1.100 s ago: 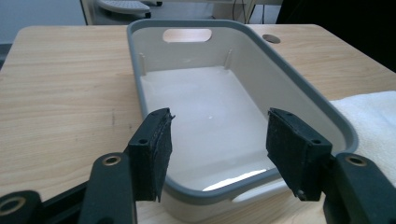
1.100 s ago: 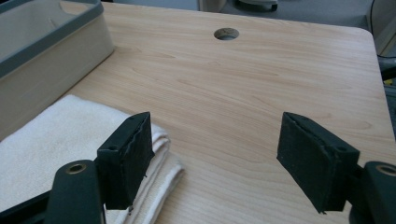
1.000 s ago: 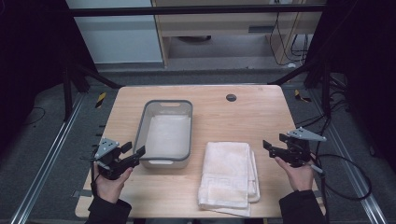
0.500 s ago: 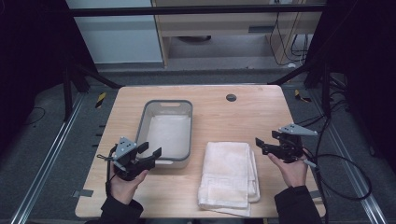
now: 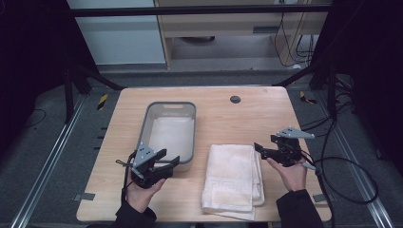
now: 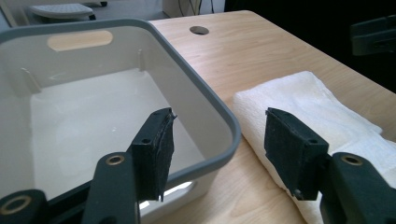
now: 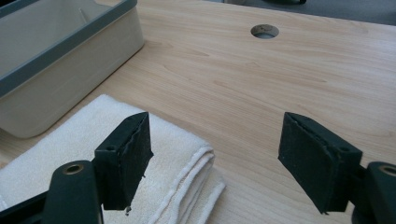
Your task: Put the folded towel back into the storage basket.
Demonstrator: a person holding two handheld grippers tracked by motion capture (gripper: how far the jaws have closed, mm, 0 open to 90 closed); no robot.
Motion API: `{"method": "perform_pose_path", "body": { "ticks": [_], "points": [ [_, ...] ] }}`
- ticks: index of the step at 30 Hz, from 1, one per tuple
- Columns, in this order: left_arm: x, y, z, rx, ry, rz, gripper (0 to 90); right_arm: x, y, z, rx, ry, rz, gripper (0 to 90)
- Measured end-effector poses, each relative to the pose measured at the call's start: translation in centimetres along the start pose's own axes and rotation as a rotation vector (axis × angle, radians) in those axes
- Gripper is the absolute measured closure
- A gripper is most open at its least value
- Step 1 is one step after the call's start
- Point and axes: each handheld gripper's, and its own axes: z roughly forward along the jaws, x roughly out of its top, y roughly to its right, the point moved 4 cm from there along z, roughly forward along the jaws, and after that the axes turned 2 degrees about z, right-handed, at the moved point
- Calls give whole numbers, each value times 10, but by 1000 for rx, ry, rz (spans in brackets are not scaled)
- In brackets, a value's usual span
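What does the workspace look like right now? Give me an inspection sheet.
Surface: wooden table, round hole near far edge.
Job's things: grey bin, empty; folded white towel flat beside it.
Clutter: nothing seen.
Grippers: left tongs open at the bin's near corner; right tongs open at the towel's far right corner; neither holds anything.
Cables: black cable trails from the right tongs off the table's right side.
Surroundings: dark frame, grey floor, cabinets behind.

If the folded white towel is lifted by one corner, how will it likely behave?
The towel looks like soft terry folded in several loose layers, so it would probably droop and unfold instead of holding shape. It seems light, and its nap should grip padded tongs well. Pushed across the wooden table, it may bunch up.
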Motion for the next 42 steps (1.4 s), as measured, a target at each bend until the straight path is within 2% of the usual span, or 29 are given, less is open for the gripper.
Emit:
{"method": "perform_pose_path", "body": {
  "ticks": [15,25,42],
  "points": [
    [-17,25,14,-36,-52,29,415,-10,-2,10,23,-30,24,240],
    [-29,42,28,-71,-103,57,405,-18,-6,24,30,-90,-1,238],
    [-46,64,53,-107,-187,100,371,-28,-11,42,53,-146,-19,233]
  ]
}}
